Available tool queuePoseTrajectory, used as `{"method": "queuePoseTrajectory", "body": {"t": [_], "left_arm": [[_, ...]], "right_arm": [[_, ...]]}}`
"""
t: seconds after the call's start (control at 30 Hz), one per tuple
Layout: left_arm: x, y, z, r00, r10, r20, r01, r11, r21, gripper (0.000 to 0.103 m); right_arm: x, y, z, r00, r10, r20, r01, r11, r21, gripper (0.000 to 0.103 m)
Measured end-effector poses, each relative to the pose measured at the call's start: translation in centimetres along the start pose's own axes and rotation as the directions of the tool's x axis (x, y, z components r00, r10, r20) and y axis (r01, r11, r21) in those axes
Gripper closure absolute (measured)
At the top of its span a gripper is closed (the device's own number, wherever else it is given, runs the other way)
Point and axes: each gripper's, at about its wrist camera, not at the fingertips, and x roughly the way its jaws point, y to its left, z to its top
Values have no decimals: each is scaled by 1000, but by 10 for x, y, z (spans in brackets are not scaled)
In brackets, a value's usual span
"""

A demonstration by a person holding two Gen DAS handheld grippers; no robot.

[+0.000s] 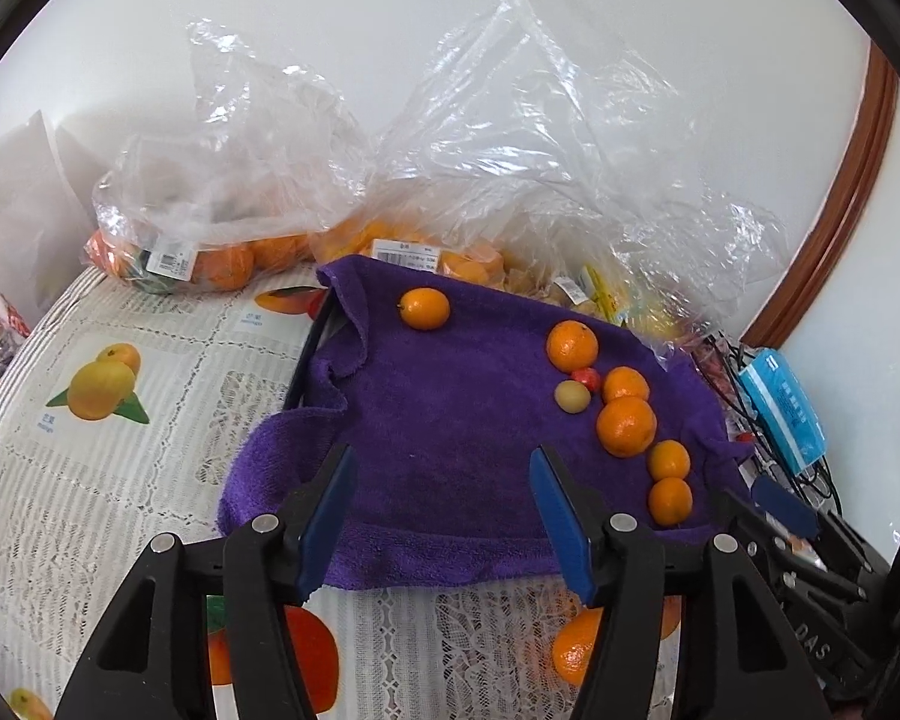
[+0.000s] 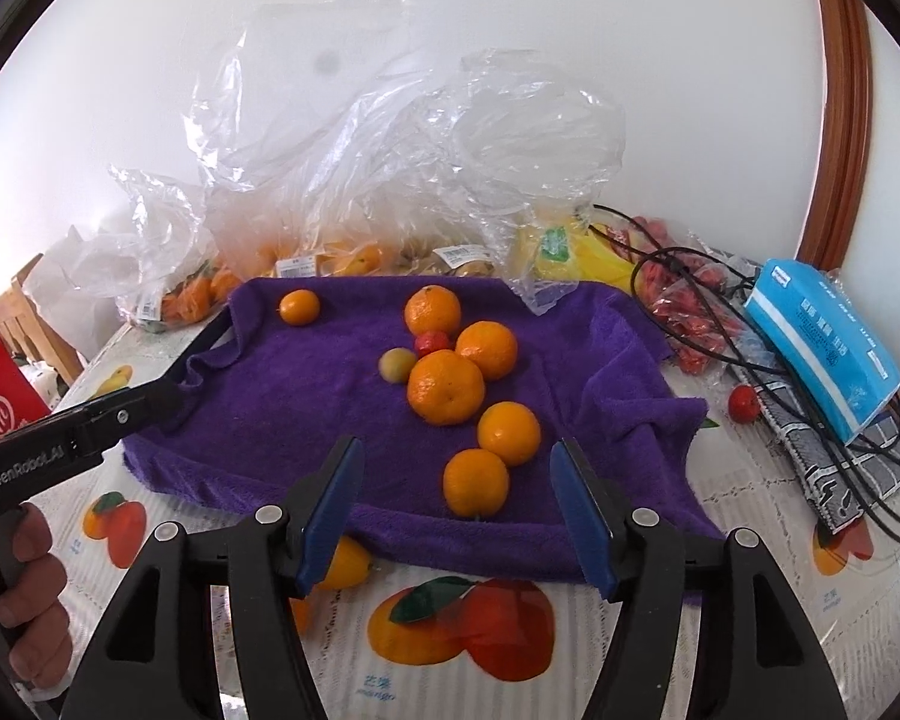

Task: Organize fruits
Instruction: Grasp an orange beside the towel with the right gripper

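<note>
Landmark: purple towel (image 2: 342,396), spread over a dark tray on the table (image 2: 510,648).

Far-left corner of the towel: one small orange (image 2: 299,306), alone. Behind the towel's far edge: clear plastic bags (image 2: 354,180) with more oranges inside.

Left gripper (image 1: 441,501): over the towel's near edge, jaws spread, nothing between them, only bare towel ahead.

Right of the towel's centre: a loose string of oranges running from the far edge to the near one, the big orange (image 2: 446,387) in the middle touching its neighbours. A small yellowish fruit (image 2: 397,365) and a small red fruit (image 2: 432,341) sit just left of and behind it.

Right gripper (image 2: 456,501): at the towel's near edge, jaws spread and empty; nearest orange (image 2: 476,483) lies just ahead, in line with the gap.

Judgement: between picks, both grippers free. Sorting looks barely begun. Next move likely calls for the right gripper to go forward, straddle that nearest orange and close gently; round fruit may roll on soft towel.
</note>
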Motion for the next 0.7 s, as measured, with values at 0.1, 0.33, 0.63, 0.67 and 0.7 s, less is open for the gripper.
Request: {"method": "queuePoseTrajectory", "body": {"t": [0.1,0.33,0.63,0.67,0.7], "left_arm": [[0,8,1,1000,-2,-15,2,999,-35,45],[-6,9,-2,999,26,-23,-27,1000,-14,45],[-17,25,-12,999,39,-34,-40,999,-29,45],[-18,28,-11,999,36,-37,-38,999,-39,45],[-19,32,-12,999,35,-41,-37,998,-51,45]], "right_arm": [[0,8,-6,999,32,-24,-32,999,-12,39],[-8,29,-21,998,55,-26,-57,997,-51,45],[-5,48,-41,988,133,-84,-138,989,-52,50],[-4,51,-42,987,132,-90,-138,989,-62,50],[-2,54,-44,986,132,-99,-140,987,-73,50]]}}
